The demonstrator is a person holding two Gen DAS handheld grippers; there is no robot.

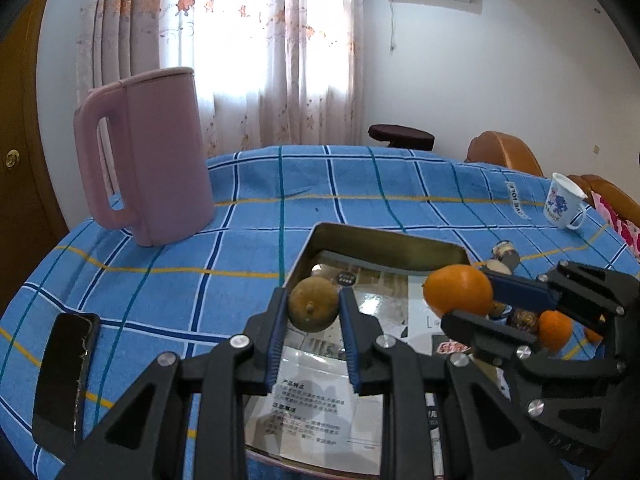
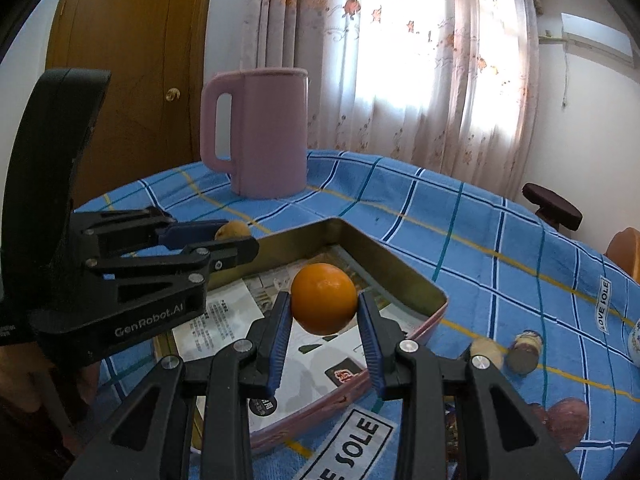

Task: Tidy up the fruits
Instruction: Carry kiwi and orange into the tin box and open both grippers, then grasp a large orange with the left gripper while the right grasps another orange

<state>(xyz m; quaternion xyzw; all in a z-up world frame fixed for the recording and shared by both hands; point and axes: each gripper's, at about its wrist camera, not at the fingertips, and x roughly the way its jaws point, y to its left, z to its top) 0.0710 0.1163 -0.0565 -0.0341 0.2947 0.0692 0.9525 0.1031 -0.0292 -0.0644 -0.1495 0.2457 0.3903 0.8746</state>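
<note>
Left wrist view: left hand-held gripper [image 1: 314,312] clamps a brownish fruit [image 1: 313,309], stem end facing the camera, above the tin [image 1: 384,242]. Right hand-held gripper [image 2: 323,312] clamps a round orange [image 2: 323,304] over the same tin on the surface [image 1: 160,280].

On the side of my left gripper [image 2: 224,246], seen from the right wrist camera, I read "GenRobot.AI" in pale letters. The blue checked tablecloth [image 2: 500,264] carries white labels reading "LOVE SOLE": one upright at the far right, and one near me below the tin, where only "E SOLE" shows. The paper sheets [image 1: 316,412] lying in the tin [image 1: 384,242] bear Chinese print too small for me to read, as is the blue print on the white mug [image 1: 562,202].
</note>
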